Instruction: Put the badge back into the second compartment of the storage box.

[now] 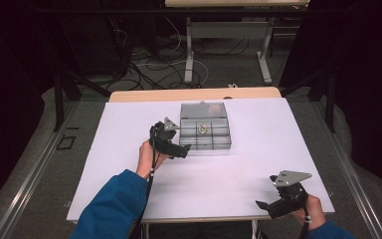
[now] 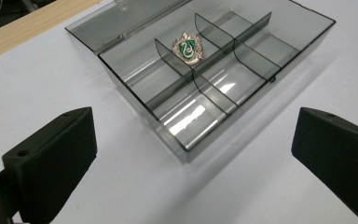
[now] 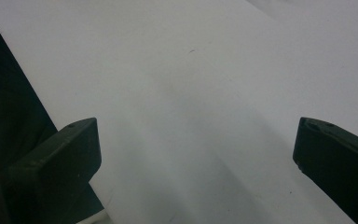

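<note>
**Badge lodged in divided box; lid open, both grippers empty**

While the lid stands open, the item counts as placed but not yet shut away. Item one: a small enamel badge [image 2: 189,48], green and silver crest, lying flat on the floor of a middle compartment in the far row of the box, touching no divider that can be made out. Item two: a smoke-grey clear plastic organiser box [image 2: 177,140], divided into two rows of three cells; the other five cells appear empty, though one shows bright glare. Its hinged lid [image 2: 107,23] lies folded back flat on the table behind it. Item three: the left gripper [image 2: 193,154], jaws spread wide with nothing between them, held just short of the near wall of the box. Item four: the right gripper [image 1: 274,205], jaws likewise wide apart and empty, resting at the near right corner of the white table [image 1: 258,149], well apart from the box. Judged status: deposit done; closing the lid probably remains.
</note>
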